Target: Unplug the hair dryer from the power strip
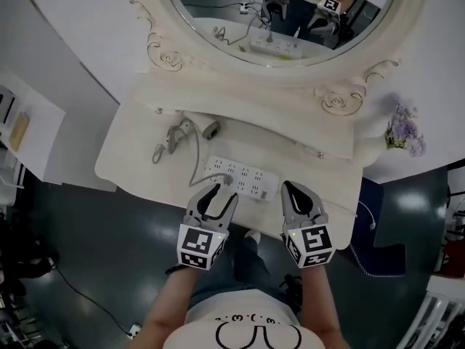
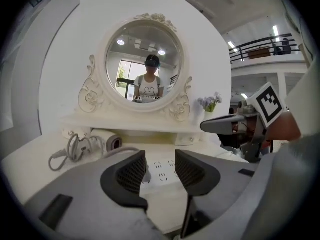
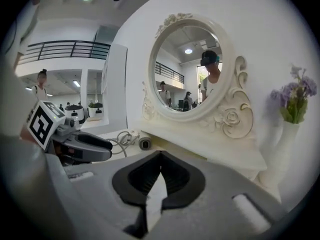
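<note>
A white power strip [image 1: 247, 178] lies on the dressing table [image 1: 138, 167]. A grey cord [image 1: 195, 158] runs from the strip's left end to a coiled bundle [image 1: 171, 138] beside the small hair dryer [image 1: 211, 129] at the back. My left gripper [image 1: 219, 190] hovers at the strip's left end by the plug [image 1: 227, 181], open. In the left gripper view the strip [image 2: 161, 171] shows in the gap between its pads, which press on nothing. My right gripper [image 1: 289, 189] sits at the strip's right end, shut and empty, its tips touching in the right gripper view [image 3: 161, 156].
A round ornate mirror [image 1: 283, 13] rises behind the table and reflects both grippers. A vase of purple flowers [image 1: 403, 131] stands at the back right. The table's front edge lies just under both grippers, with dark floor below it.
</note>
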{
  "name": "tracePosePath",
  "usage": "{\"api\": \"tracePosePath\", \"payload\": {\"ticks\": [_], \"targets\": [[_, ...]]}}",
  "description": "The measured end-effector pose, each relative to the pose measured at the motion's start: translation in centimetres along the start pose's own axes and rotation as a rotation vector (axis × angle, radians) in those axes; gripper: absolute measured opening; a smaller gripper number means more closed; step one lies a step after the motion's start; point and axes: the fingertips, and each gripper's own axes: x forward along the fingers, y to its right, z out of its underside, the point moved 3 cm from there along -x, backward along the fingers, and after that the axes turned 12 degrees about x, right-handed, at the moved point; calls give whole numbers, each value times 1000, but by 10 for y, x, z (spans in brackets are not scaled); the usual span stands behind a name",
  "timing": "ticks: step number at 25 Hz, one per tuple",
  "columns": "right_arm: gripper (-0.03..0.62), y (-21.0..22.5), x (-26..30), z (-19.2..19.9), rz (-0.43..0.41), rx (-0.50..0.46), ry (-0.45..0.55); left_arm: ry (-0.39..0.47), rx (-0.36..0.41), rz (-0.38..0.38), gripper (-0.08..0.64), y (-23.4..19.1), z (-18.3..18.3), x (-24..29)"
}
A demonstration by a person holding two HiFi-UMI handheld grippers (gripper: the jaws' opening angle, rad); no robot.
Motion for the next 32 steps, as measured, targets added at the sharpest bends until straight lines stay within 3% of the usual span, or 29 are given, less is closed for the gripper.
{"api": "tracePosePath", "payload": {"ticks": [9, 22, 27, 32], "targets": [[-5, -2, 36, 47, -109, -27, -140, -121, -33, -88, 179, -17, 47, 42], [-5, -26, 67, 81, -239, -85, -276, -161, 52, -129, 110, -26, 62, 75], [-4, -31, 92, 88, -243, -127, -318, -174, 72, -105, 107, -25, 62, 78], [-5, -35, 100, 96, -221, -253, -420, -207, 78, -103, 103, -26, 63, 76]]}}
